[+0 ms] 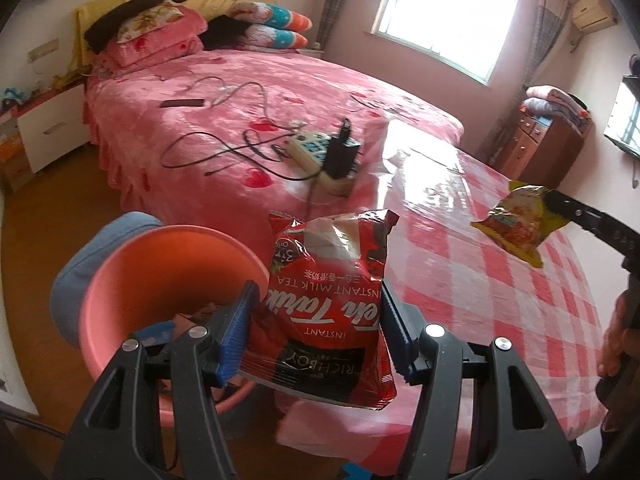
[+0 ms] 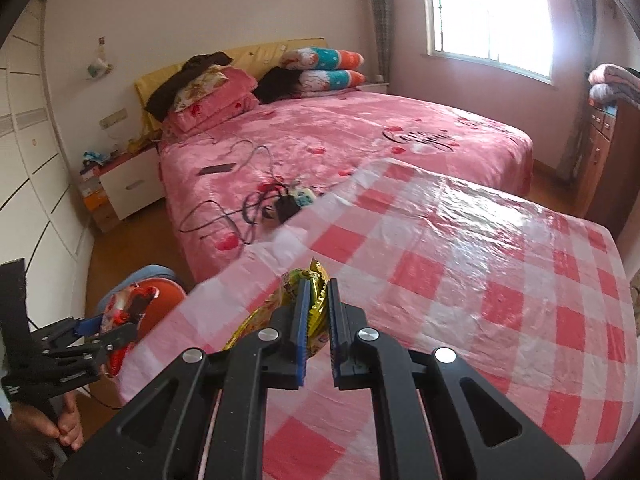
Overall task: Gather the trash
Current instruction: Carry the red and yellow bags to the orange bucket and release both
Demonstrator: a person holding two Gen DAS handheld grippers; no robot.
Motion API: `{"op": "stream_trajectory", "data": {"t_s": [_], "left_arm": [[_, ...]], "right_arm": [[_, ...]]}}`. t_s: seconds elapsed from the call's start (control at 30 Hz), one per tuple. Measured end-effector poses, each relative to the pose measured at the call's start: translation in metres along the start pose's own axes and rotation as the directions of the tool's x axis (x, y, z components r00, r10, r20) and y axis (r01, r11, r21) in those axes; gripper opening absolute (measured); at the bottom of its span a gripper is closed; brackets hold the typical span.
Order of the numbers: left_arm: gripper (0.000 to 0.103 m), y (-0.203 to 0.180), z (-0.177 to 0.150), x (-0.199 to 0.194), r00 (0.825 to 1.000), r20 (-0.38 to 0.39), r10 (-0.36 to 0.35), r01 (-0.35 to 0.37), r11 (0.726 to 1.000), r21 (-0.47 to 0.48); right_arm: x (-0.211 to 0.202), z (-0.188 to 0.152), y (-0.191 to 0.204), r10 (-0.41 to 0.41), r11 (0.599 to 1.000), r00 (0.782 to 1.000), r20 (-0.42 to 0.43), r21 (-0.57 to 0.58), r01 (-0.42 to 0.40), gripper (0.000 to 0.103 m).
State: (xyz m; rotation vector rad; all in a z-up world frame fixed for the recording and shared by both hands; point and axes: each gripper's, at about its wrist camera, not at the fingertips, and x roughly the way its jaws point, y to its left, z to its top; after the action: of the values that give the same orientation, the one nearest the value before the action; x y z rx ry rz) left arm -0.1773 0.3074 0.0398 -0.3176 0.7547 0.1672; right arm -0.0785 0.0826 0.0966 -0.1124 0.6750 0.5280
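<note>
My left gripper [image 1: 318,300] is shut on a red instant milk tea packet [image 1: 328,304], held upside down just right of a pink plastic bin [image 1: 132,280] at the table's left edge. Some scraps lie inside the bin. My right gripper [image 2: 318,292] is shut on a crumpled yellow snack wrapper [image 2: 314,312], held above the checked tablecloth [image 2: 460,264]. In the left wrist view that yellow wrapper [image 1: 518,222] hangs from the right gripper's black finger [image 1: 588,216]. In the right wrist view the left gripper [image 2: 120,320] with the red packet [image 2: 128,304] is over the bin [image 2: 160,308].
A bed [image 1: 224,128] with a pink cover stands behind the table, carrying a power strip [image 1: 320,160], cables and a phone [image 1: 182,103]. A blue stool [image 1: 84,264] sits beside the bin. A white nightstand [image 1: 48,128] is at left, a wooden cabinet [image 1: 536,148] at right.
</note>
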Motion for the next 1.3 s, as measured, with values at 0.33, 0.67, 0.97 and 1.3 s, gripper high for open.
{"op": "stream_trajectory", "data": {"t_s": [0.33,0.67,0.97,1.3], "left_arm": [[0.06,0.039,-0.001,-0.002,0.994,-0.003,0.113,-0.113,0.993,-0.033],[0.06,0.077,-0.009,0.006,0.975,-0.035,0.22,-0.222,0.973,-0.059],[0.06,0.101,-0.016,0.017,0.961,-0.067,0.268,-0.273,0.959,-0.072],[0.082,0.128,-0.025,0.034,0.941,-0.116,0.317,-0.33,0.935,-0.125]], "right_arm": [[0.01,0.019,0.065,0.117,0.987,0.993,-0.002,-0.114,-0.116,0.009],[0.038,0.021,0.135,0.221,0.948,0.973,-0.065,-0.221,-0.229,0.009],[0.073,0.015,0.179,0.266,0.917,0.955,-0.133,-0.27,-0.293,0.009],[0.128,-0.012,0.202,0.219,0.916,0.942,-0.255,-0.279,-0.289,0.066]]}}
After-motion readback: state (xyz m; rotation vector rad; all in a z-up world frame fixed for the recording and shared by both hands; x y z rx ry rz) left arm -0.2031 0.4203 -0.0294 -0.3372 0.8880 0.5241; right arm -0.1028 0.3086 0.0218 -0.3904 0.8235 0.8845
